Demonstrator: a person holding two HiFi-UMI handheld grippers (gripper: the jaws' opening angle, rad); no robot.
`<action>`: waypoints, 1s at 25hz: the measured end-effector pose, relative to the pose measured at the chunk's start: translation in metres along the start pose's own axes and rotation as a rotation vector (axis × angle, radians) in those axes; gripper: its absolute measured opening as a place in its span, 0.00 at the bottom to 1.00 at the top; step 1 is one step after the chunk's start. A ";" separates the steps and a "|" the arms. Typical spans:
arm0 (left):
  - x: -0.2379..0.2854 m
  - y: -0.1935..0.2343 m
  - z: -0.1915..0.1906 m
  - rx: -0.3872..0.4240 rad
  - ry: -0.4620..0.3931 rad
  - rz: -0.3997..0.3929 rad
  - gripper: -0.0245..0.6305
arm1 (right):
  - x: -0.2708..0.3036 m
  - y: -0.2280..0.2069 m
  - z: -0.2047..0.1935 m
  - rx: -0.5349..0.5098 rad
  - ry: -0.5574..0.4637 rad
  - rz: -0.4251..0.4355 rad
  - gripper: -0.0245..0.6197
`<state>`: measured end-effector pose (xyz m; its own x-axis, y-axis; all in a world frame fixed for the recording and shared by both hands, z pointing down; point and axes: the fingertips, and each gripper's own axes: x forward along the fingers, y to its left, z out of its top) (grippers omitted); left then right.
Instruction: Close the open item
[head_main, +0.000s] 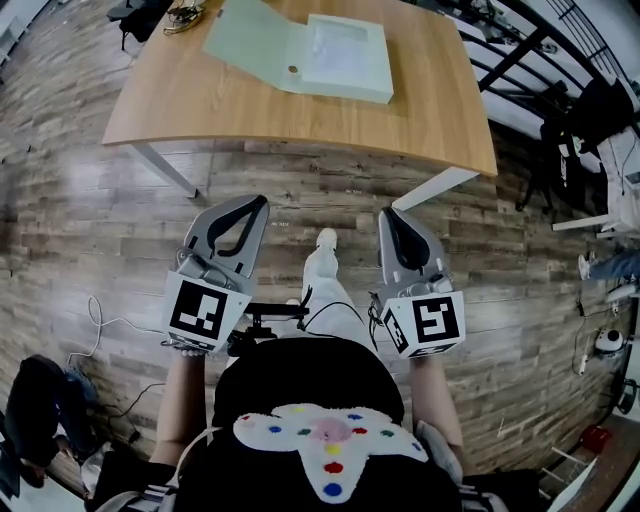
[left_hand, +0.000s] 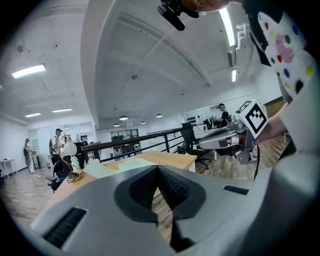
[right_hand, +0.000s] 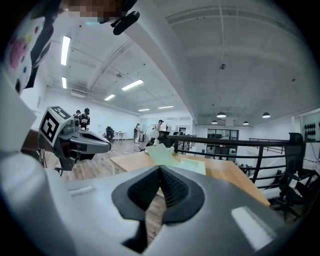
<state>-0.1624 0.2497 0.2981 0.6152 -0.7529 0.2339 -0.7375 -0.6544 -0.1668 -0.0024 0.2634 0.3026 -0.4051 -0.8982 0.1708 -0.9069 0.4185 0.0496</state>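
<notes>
A wood-plank floor (head_main: 90, 230) runs through an open office, and the person stands on it well back from the table.

Nearest, the left gripper (head_main: 257, 204) and the right gripper (head_main: 388, 214) are held side by side ahead of the body. Each has its jaws pressed together with nothing between them. Both gripper views show the ridged pads meeting along one line.

Beyond them, past a strip of bare floor, is the wooden table (head_main: 190, 95). The pale green folder (head_main: 345, 55) lies on its far half, open, with its cover (head_main: 250, 38) swung out to the left.

The closing has not begun; this looks like the approach. The next move probably calls for coming up to the table edge, getting a jaw tip under the free edge of the cover and swinging it over the tray. The other gripper may have to steady the folder.

The head view alone shows the folder from above, with the papers (head_main: 340, 45) lying in its tray. The right gripper view looks in low and suggests the cover rises at a slant rather than lying flat. The gripper views also show a black railing (right_hand: 225, 142), office chairs (right_hand: 292, 175) and distant people (left_hand: 57, 142) behind the table.
</notes>
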 end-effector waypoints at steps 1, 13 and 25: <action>0.004 0.002 0.000 -0.002 0.001 0.004 0.04 | 0.004 -0.002 -0.001 0.000 0.000 0.004 0.05; 0.089 0.029 0.016 -0.028 -0.005 0.018 0.04 | 0.069 -0.071 -0.003 0.053 -0.002 0.033 0.05; 0.186 0.066 0.034 -0.045 0.028 0.065 0.04 | 0.155 -0.150 0.012 0.012 -0.006 0.077 0.05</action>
<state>-0.0875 0.0639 0.2979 0.5578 -0.7913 0.2504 -0.7879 -0.5997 -0.1398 0.0690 0.0600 0.3098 -0.4740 -0.8644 0.1676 -0.8745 0.4844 0.0251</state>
